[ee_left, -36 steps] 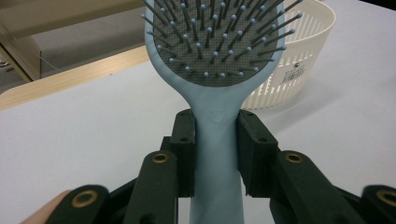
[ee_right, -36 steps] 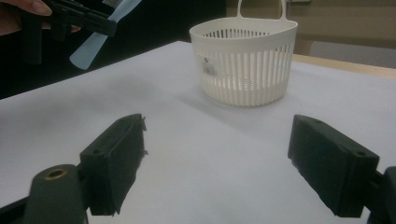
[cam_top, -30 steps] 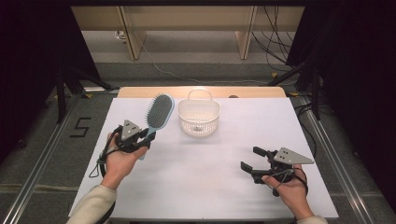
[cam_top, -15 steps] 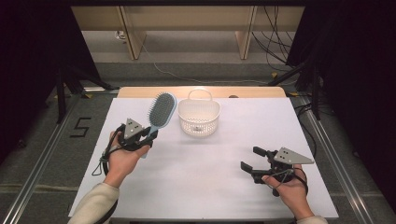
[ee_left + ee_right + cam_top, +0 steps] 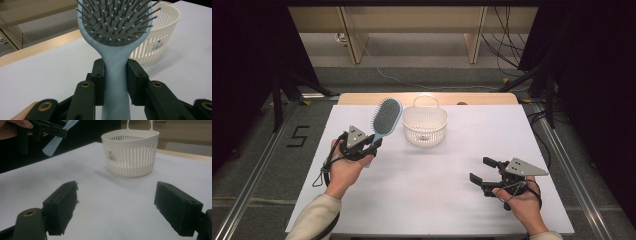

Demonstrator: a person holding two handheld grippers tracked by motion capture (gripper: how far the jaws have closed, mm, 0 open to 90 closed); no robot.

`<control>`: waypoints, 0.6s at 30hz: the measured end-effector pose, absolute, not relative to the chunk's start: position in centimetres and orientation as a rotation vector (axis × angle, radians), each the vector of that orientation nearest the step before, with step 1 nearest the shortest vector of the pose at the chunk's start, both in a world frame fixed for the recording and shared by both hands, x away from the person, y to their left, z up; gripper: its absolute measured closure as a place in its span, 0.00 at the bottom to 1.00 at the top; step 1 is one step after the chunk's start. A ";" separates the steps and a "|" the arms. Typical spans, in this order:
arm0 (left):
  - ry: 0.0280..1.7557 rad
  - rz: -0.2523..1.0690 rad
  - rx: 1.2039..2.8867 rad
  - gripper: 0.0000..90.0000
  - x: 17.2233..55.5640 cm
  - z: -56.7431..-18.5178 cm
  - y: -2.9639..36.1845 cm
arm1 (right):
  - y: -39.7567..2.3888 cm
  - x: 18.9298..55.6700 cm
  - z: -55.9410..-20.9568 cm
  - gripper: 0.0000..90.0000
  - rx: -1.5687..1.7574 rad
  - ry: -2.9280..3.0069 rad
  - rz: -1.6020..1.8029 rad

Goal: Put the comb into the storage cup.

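hairbrush [image 5: 117, 30] head cropped (top), handle end hidden

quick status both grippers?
Left gripper: closed on the hairbrush handle.
Right gripper: open, holding nothing.

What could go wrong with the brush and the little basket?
The left gripper pinches the hairbrush low on its handle, so the heavy bristle head might tip or slip out. The white basket looks light and stands loose on the table; bumping its rim with the brush could push it or knock it over.
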State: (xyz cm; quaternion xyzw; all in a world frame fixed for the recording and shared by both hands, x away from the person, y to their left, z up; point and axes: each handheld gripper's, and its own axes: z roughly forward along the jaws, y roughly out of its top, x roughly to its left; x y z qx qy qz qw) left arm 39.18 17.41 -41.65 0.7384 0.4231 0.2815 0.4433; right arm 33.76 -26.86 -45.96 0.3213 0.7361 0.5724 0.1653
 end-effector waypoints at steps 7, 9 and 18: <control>1.040 0.703 1.827 0.77 39.4 -41.4 17.1 | -26.9 33.8 -46.0 0.22 0.914 2.097 1.631; 1.039 0.701 1.826 0.77 39.5 -41.4 17.0 | -26.9 33.7 -46.0 0.22 0.916 2.097 1.632; 1.034 0.702 1.820 0.77 39.8 -41.2 16.8 | -26.9 33.8 -46.0 0.22 0.914 2.096 1.631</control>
